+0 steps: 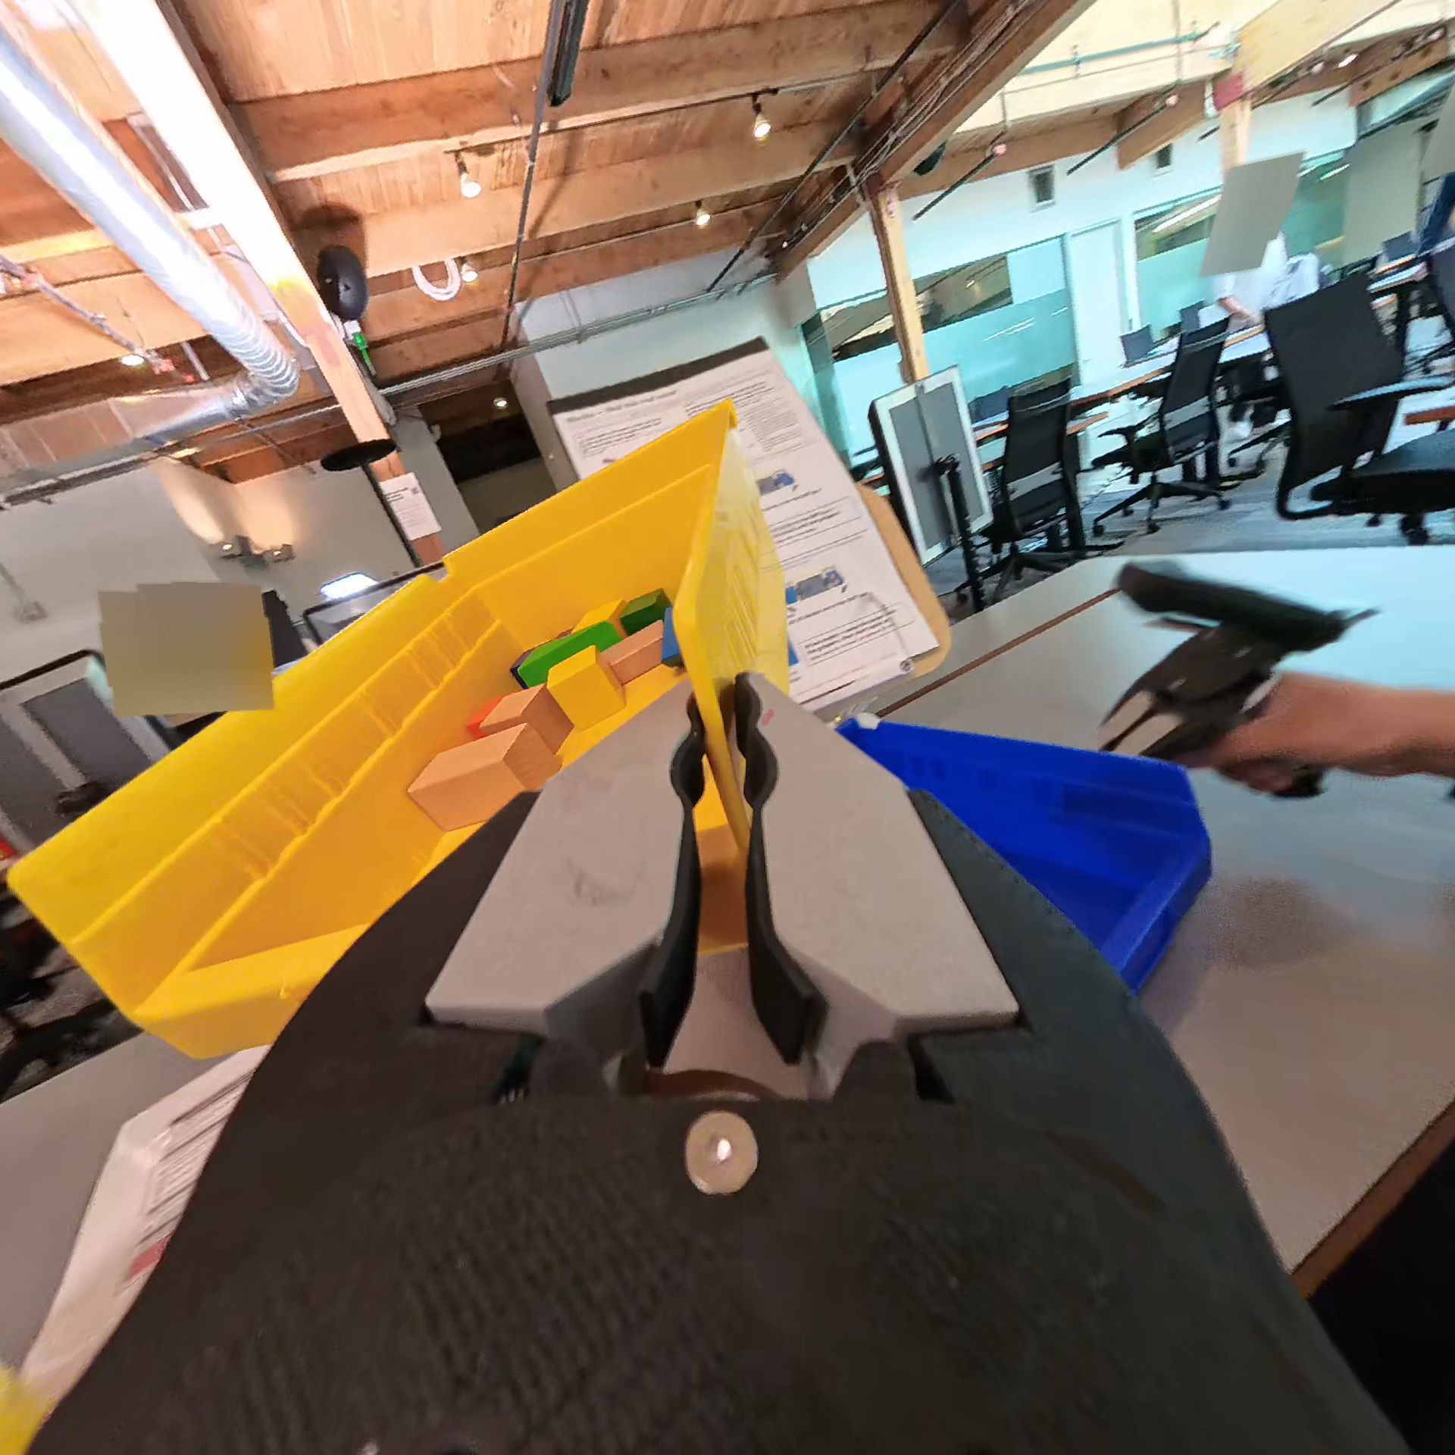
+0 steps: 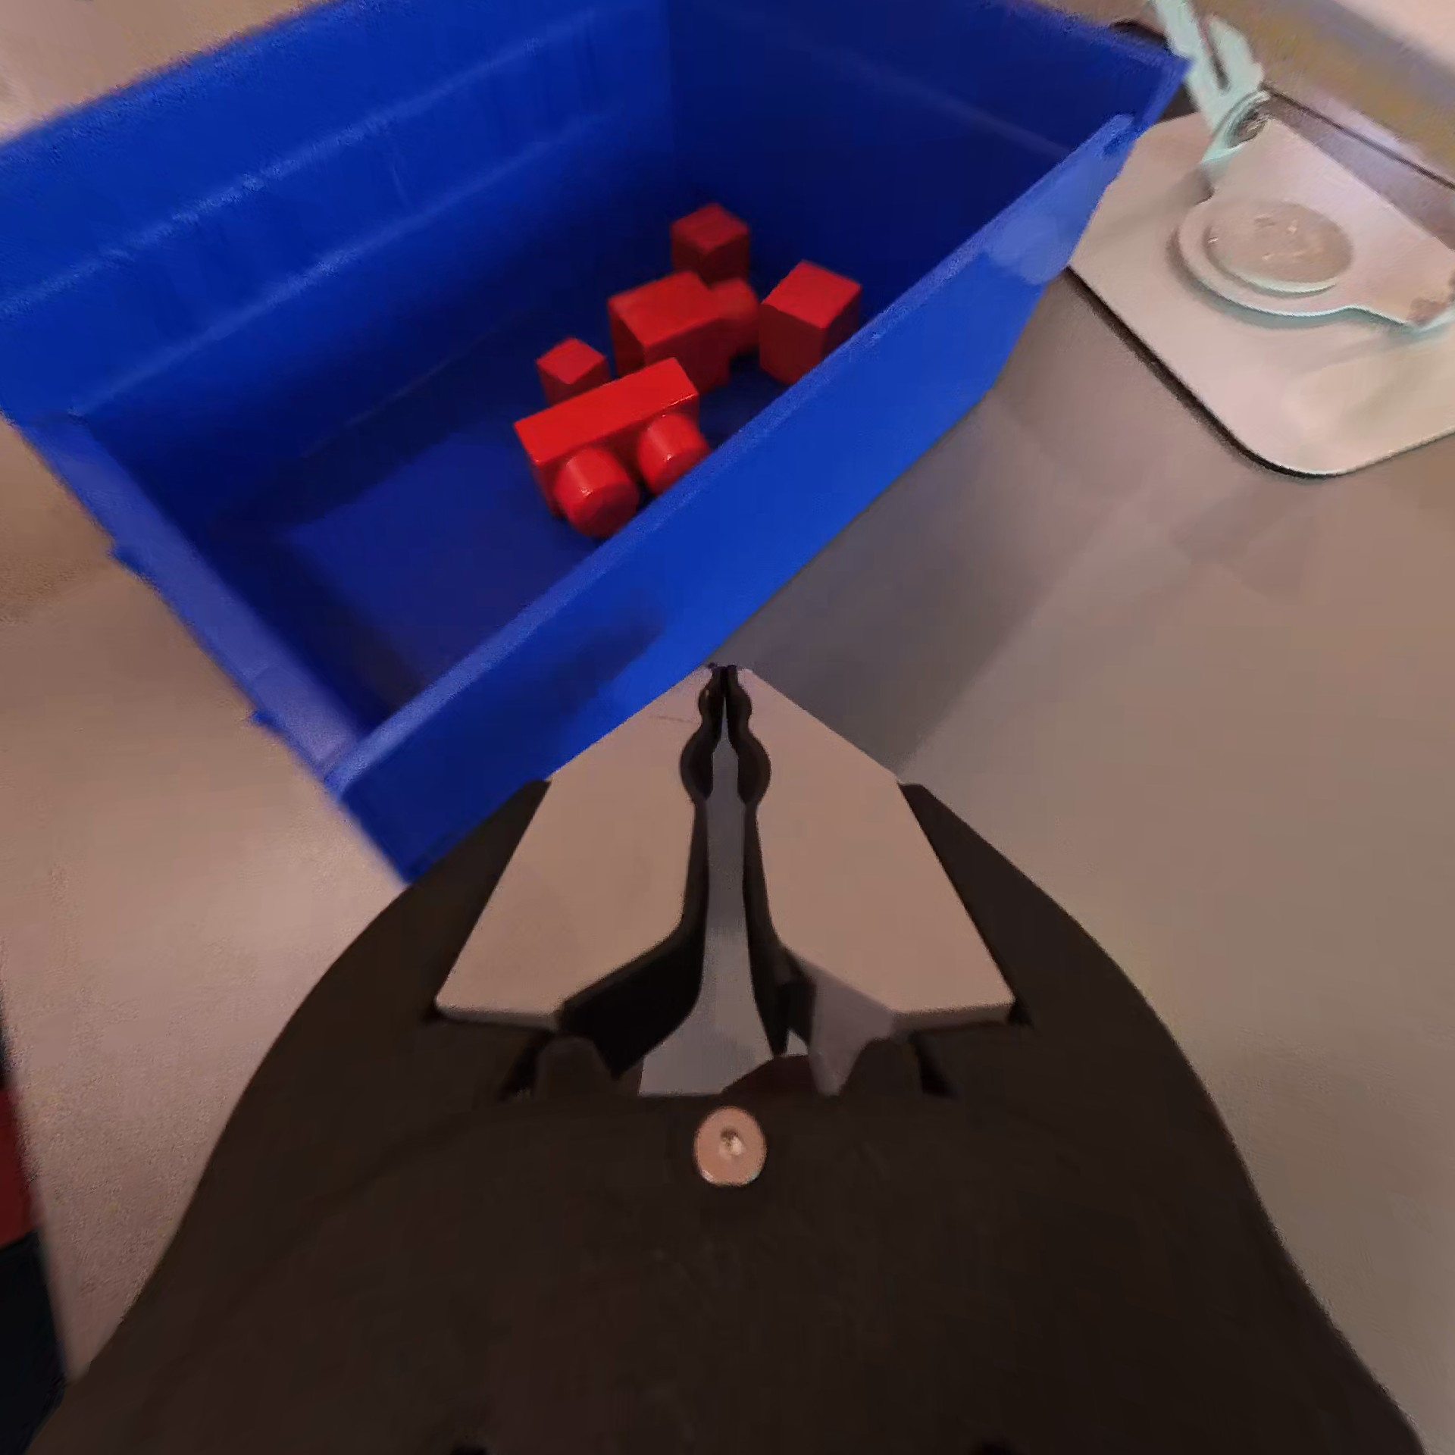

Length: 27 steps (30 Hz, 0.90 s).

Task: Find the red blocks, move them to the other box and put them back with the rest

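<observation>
My left gripper [image 1: 718, 712] is shut on the right side wall of the yellow bin [image 1: 346, 756] and holds the bin lifted and tilted. Several mixed blocks [image 1: 551, 693] in wood, yellow, green and blue lie heaped in it, with one reddish block [image 1: 482, 718] partly hidden behind a wooden one. The blue bin [image 2: 331, 236] stands on the table and holds several red blocks [image 2: 630, 378]; it also shows in the left wrist view [image 1: 1047, 819]. My right gripper [image 2: 723, 683] is shut with nothing between its pads, just above the blue bin's near right wall. It also shows at the right of the left wrist view [image 1: 1197, 677].
The grey table [image 2: 1102, 708] stretches to the right of the blue bin. A pale green stand with a round base [image 2: 1275, 252] lies at the far right. A poster board [image 1: 819, 535] leans behind the bins. Office chairs and desks stand beyond.
</observation>
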Each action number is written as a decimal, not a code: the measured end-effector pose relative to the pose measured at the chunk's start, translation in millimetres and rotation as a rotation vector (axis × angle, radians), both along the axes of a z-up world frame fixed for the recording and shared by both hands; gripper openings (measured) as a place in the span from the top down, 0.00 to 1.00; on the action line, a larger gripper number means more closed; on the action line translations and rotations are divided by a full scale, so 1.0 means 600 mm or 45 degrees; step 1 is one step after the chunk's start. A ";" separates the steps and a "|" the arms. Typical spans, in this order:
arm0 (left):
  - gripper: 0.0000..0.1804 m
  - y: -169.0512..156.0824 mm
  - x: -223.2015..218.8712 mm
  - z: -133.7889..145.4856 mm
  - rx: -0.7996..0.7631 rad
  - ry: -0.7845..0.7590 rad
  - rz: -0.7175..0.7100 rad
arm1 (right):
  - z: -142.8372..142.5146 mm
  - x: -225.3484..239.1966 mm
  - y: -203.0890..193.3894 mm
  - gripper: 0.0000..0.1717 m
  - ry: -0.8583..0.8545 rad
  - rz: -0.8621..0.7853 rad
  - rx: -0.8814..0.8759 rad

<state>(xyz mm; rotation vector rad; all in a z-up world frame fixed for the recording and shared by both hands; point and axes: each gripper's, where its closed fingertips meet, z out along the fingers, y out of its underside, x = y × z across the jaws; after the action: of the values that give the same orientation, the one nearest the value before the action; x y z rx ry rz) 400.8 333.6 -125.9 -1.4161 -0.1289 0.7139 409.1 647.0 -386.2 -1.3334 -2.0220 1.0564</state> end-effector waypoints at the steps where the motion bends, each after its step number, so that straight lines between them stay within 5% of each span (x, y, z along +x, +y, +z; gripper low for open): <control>1: 0.99 0.011 0.003 0.003 0.012 -0.006 -0.024 | -0.011 -0.023 -0.011 1.00 -0.016 -0.017 0.004; 7: 1.00 0.070 0.019 -0.003 0.052 -0.054 -0.128 | -0.043 -0.133 -0.095 1.00 -0.044 -0.060 -0.107; 11: 1.00 0.109 0.041 -0.008 0.035 -0.048 -0.186 | -0.018 -0.133 -0.078 1.00 -0.050 -0.157 -0.136; 16: 1.00 0.181 0.103 -0.021 -0.011 0.023 -0.292 | 0.068 0.004 0.029 1.00 0.103 -0.301 -0.261; 21: 1.00 0.277 0.189 -0.078 -0.104 0.010 -0.463 | 0.145 0.181 0.114 1.00 0.291 -0.469 -0.139; 27: 0.98 0.390 0.297 -0.229 -0.390 0.003 -0.612 | 0.111 0.305 0.186 1.00 0.216 -0.636 0.017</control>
<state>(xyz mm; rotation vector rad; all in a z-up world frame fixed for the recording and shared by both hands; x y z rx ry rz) 579.0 567.4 -263.5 -1.6553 0.3277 0.3433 592.1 758.8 -319.3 -1.5714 -1.4603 0.8836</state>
